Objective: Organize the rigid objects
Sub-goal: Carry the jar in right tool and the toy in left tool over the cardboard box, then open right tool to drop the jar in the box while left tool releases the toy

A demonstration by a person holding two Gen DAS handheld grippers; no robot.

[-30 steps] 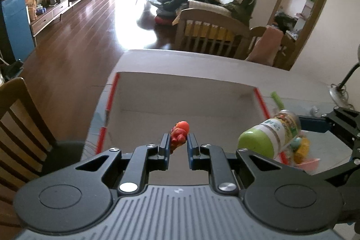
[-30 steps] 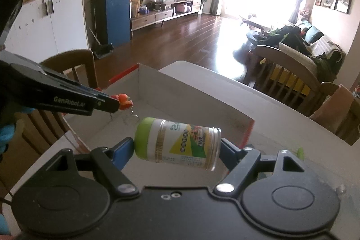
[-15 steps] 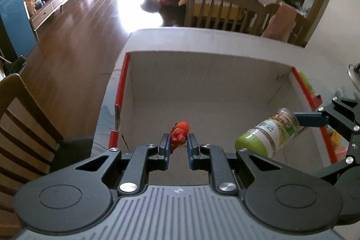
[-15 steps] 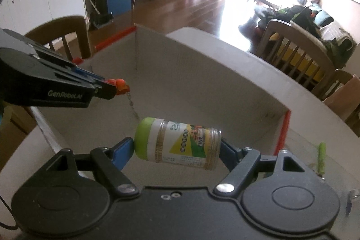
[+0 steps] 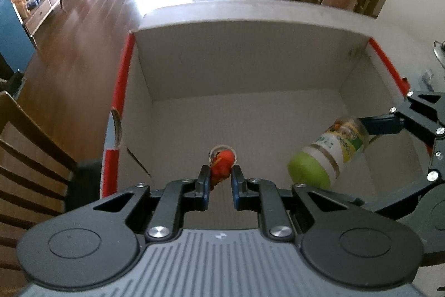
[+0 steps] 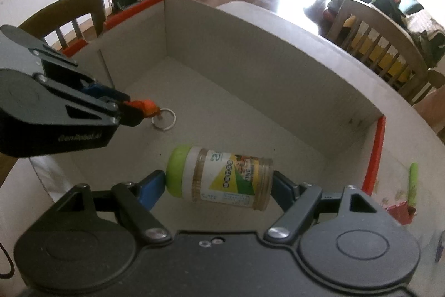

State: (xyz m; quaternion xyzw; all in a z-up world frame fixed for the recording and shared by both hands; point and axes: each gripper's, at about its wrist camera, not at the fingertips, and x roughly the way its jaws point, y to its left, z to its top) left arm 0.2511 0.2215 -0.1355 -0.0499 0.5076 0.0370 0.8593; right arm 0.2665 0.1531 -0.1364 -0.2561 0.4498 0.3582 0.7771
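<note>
A small red keychain toy (image 5: pixel 221 163) was pinched between the closed jaws of the left gripper (image 5: pixel 220 181), its metal ring (image 6: pixel 164 119) hanging down to about the floor of the open cardboard box (image 5: pixel 250 57), probably so it could be set down gently. A green-capped jar (image 6: pixel 222 174) was clamped end to end, cap to base, in the wide-set right gripper (image 6: pixel 217 183) and held lying sideways inside the box, apparently for placing beside the toy.
</note>
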